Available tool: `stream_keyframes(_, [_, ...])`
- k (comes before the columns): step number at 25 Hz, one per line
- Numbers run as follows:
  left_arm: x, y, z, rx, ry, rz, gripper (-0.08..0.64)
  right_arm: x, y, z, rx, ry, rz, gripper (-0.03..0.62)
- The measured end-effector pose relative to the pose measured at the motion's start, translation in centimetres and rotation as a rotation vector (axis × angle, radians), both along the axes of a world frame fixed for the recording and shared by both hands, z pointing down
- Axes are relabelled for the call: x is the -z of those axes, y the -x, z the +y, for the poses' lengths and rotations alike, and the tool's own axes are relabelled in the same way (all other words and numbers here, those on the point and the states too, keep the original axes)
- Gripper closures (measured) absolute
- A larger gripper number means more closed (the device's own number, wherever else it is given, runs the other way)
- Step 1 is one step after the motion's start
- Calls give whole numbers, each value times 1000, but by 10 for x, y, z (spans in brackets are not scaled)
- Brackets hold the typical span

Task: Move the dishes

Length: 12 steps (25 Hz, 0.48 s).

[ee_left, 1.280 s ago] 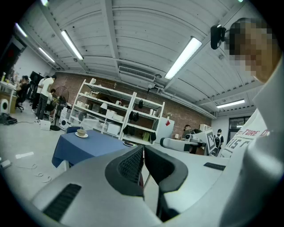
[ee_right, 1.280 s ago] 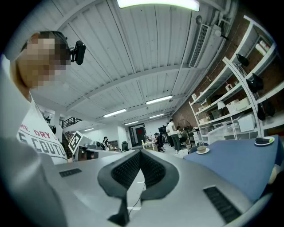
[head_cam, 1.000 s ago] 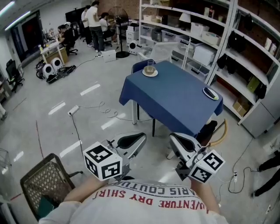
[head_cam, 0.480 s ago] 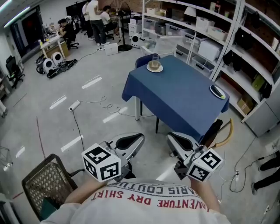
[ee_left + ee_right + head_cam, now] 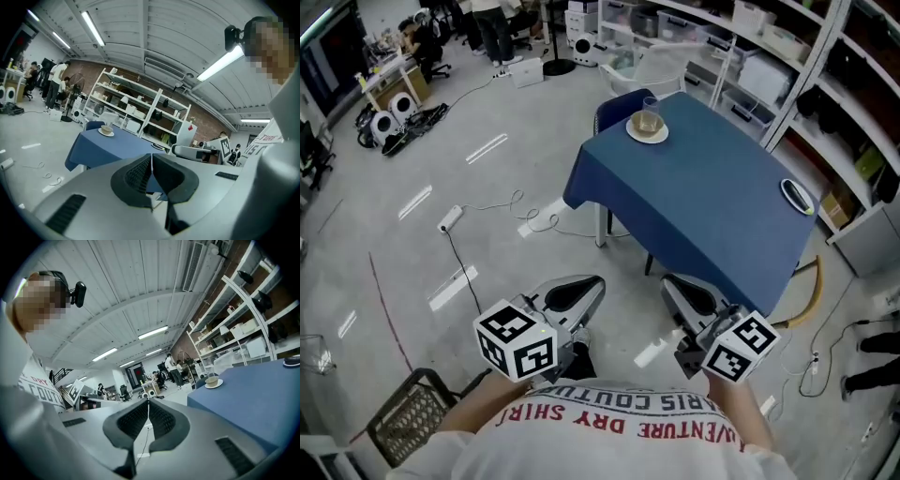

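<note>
Plainly, a saucer (image 5: pixel 648 129) with a glass (image 5: pixel 650 114) standing on it is seen near the far corner of the table (image 5: pixel 712 202), which is covered by a blue cloth. A second, dark oval dish (image 5: pixel 797 196) is laid close to the table's right-hand corner, well apart from the saucer. A blue chair (image 5: pixel 617 105) is set just beyond the far corner.

Both tongs are held low over the grey floor, short of the table's near edge. The left tongs (image 5: pixel 581 292) are pressed together with nothing between them, and the right tongs (image 5: pixel 684 292) are likewise closed and empty. A wire basket (image 5: pixel 411 412) is seen on the floor at the person's left, and shelving (image 5: pixel 825 84) is ranged behind the table.
</note>
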<state>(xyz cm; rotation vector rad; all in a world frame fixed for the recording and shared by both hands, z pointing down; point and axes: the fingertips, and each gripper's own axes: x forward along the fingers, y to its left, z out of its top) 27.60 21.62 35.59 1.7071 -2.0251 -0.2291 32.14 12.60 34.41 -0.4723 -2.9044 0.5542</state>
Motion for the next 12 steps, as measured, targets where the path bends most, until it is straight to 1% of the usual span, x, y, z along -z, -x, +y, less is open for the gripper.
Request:
stream_keyframes(3, [-5,57,-4,-10,13,8,528,-4,50,-6,-28,4,15,569])
stream_keyframes(7, [-9,127,-9,-24,32,-10,528,-10,110,-16,-63,-2,39,569])
stream_keyframes(12, [-20,194,-7,-26,44,16,528,-22,170,-23,-96,-4,77,568])
